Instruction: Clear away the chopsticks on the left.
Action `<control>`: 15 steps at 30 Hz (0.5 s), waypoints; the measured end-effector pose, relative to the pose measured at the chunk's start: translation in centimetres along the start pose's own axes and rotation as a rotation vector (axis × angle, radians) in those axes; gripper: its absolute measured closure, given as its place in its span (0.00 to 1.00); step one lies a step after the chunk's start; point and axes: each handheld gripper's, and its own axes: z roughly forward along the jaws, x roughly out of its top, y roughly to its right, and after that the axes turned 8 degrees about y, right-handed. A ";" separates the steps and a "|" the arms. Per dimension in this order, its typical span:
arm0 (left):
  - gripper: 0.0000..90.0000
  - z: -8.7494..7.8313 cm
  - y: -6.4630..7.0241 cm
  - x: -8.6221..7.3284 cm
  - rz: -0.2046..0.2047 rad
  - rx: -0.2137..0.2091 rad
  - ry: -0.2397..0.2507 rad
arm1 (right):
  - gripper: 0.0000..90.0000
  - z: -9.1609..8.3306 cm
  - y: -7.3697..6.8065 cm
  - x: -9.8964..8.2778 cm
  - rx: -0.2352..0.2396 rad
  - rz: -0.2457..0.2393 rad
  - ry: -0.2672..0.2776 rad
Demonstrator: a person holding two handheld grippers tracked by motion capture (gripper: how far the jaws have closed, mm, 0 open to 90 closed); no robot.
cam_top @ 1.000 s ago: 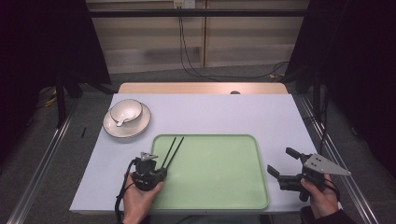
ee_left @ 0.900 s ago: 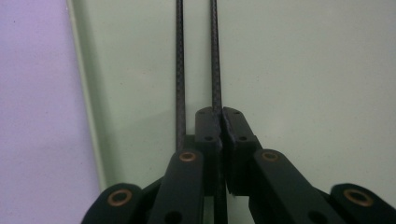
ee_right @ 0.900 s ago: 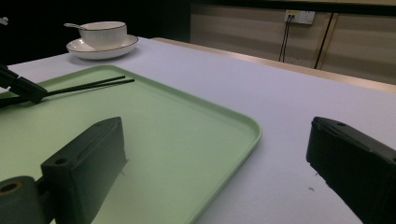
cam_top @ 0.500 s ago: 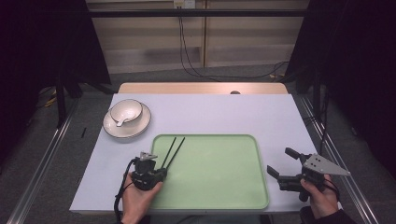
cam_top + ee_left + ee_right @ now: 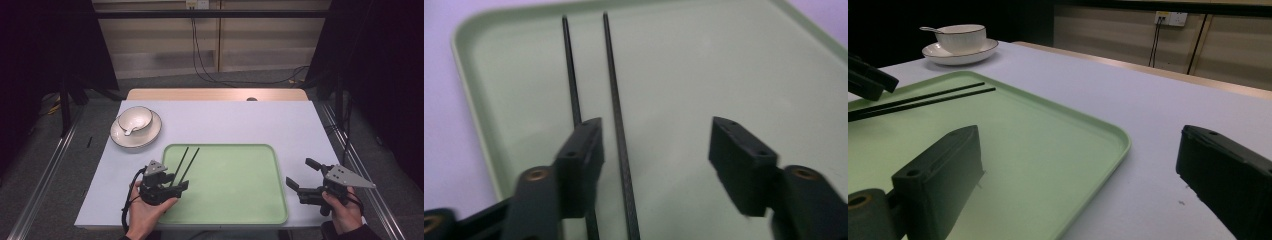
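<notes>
Two black chopsticks lie side by side on the left part of a pale green tray. My left gripper sits over their near ends, and its jaws have just been opening. In the left gripper view the left gripper stands open. One of the chopsticks runs between the jaws close to the left jaw, untouched by the pads, and the other passes under that jaw. My right gripper hovers open and holds nothing just right of the tray.
A white bowl with a spoon in it stands on a saucer at the back left of the white table. In the right gripper view the tray's rim curves between the right gripper's jaws.
The left gripper's jaws have spread apart around the chopsticks' near ends. The chopsticks lie where they were, and the right gripper has not moved.
</notes>
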 end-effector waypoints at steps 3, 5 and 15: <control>0.21 -1.0 0.2 0.4 0.046 -0.012 0.074 | 0.05 0.0 0.0 0.0 0.002 -0.002 0.002; 0.12 -1.8 0.1 0.6 0.066 -0.034 0.105 | 0.05 0.0 0.0 0.0 -0.001 -0.001 0.002; 0.03 -7.0 -2.7 -0.4 0.115 -0.038 0.199 | 0.05 0.0 0.1 0.1 -0.008 -0.004 0.008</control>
